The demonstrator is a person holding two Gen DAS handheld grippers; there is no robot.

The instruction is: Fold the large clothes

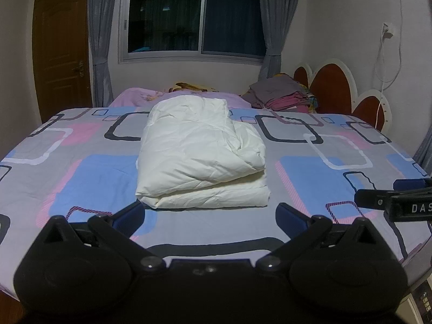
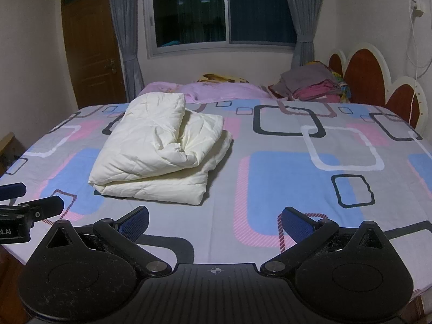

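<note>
The cream-white padded quilt (image 1: 201,154) lies folded into a thick bundle on the patterned bed (image 1: 324,145), just ahead of your left tool (image 1: 210,214) and ahead-left of your right tool (image 2: 214,222). Both tools gape wide, holding nothing. Folding looks nearly finished; next, square its uneven top layer.

Cream-white quilt (image 1: 199,151); bedsheet (image 1: 81,172) grey w/ blue, pink, black squares.

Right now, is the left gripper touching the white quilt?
Apart. In the left wrist view, the open left gripper sits short of the white quilt, bedsheet showing between.
</note>
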